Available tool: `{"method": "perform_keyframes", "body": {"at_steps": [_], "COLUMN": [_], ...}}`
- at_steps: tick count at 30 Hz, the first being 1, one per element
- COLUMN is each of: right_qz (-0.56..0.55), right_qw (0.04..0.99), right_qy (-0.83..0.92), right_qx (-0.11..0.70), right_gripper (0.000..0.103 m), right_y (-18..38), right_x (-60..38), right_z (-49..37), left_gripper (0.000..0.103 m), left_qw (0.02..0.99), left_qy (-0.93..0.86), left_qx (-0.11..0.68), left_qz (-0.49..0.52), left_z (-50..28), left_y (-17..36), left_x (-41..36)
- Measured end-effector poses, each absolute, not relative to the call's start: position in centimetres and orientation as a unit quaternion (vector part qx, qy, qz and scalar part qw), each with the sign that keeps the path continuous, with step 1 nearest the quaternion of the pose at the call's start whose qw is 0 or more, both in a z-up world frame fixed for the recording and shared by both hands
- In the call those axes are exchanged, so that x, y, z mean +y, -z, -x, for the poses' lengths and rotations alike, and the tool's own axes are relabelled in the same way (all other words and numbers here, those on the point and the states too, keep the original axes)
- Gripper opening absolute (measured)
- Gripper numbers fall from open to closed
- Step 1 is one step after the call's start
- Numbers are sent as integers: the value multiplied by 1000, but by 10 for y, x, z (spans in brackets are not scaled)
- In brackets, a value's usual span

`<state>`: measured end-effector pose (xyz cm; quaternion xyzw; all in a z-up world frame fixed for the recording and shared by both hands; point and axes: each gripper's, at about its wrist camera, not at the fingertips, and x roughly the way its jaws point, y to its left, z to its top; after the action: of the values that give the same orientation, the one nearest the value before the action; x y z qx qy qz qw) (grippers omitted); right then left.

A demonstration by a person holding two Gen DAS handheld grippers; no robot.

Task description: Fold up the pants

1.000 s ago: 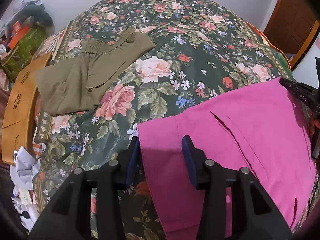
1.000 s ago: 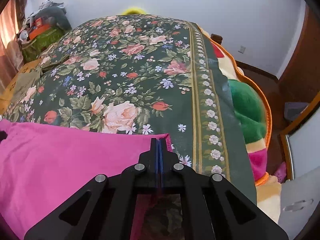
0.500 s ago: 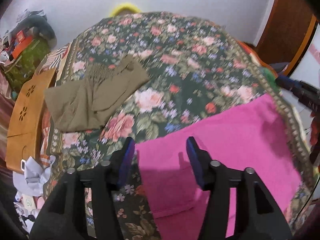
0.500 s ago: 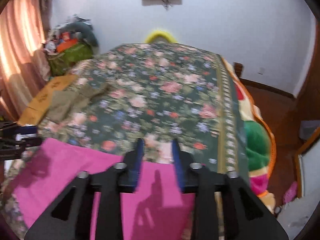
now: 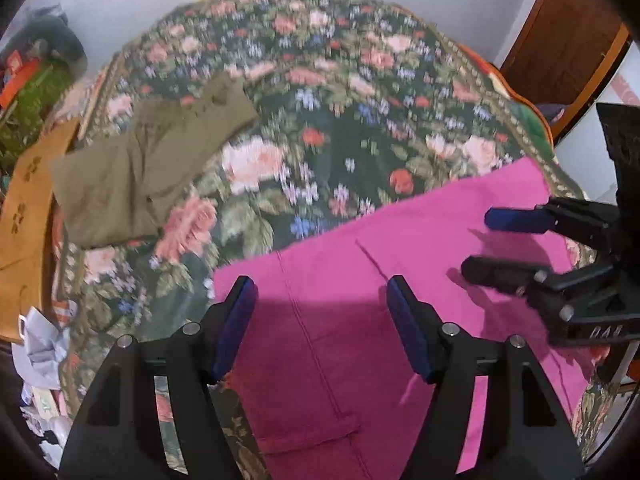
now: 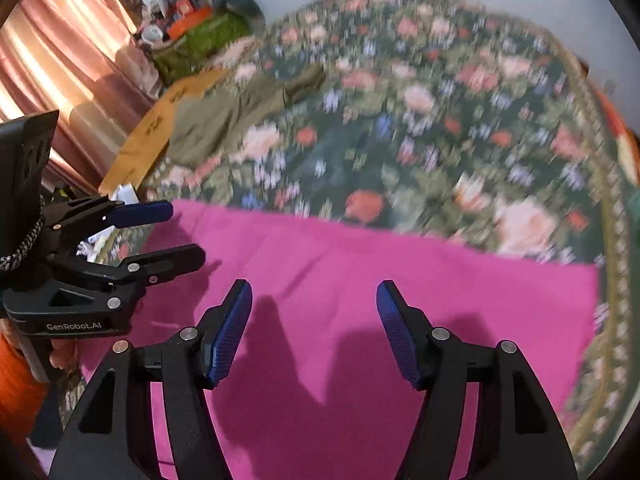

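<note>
Pink pants (image 5: 400,272) lie folded flat on the near part of the floral bedspread; they also show in the right wrist view (image 6: 400,300). My left gripper (image 5: 320,300) is open and empty, held above the pants' left part. My right gripper (image 6: 314,304) is open and empty above the middle of the pants. The right gripper shows at the right of the left wrist view (image 5: 480,244). The left gripper shows at the left of the right wrist view (image 6: 184,236).
Folded olive-green pants (image 5: 148,164) lie at the far left of the floral bedspread (image 5: 340,120). A wooden board (image 5: 24,208) and clutter stand left of the bed. A wooden door (image 5: 568,28) stands at the right. A curtain (image 6: 60,60) hangs at the left.
My right gripper has let go of the pants' corner and opened. Both grippers have risen and moved over the pants, toward each other. The pants lie flat.
</note>
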<state>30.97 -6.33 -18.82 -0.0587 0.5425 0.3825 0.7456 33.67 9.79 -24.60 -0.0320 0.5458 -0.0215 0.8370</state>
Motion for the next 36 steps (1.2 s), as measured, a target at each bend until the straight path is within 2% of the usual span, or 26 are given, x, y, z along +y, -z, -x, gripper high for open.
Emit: {"method": "perform_keyframes", "body": {"at_steps": [3, 4, 13, 36], "right_qz": [66, 65, 84, 29], "right_qw": [718, 714, 715, 756], "right_qy": [-383, -382, -387, -332], "right_qx": [578, 583, 577, 563], "right_gripper": [62, 65, 77, 78], "right_y": [209, 214, 212, 192], "right_x": [-57, -57, -75, -171], "right_z": [-308, -307, -284, -222], "left_gripper": [69, 71, 79, 81], "left_qw": [828, 826, 827, 851], "left_qy": [26, 30, 39, -17], "left_qx": [559, 561, 561, 524], "left_qz": [39, 41, -17, 13], "left_z": [-340, -340, -325, -226], "left_y": [257, 258, 261, 228], "left_x": [100, 99, 84, 97]}}
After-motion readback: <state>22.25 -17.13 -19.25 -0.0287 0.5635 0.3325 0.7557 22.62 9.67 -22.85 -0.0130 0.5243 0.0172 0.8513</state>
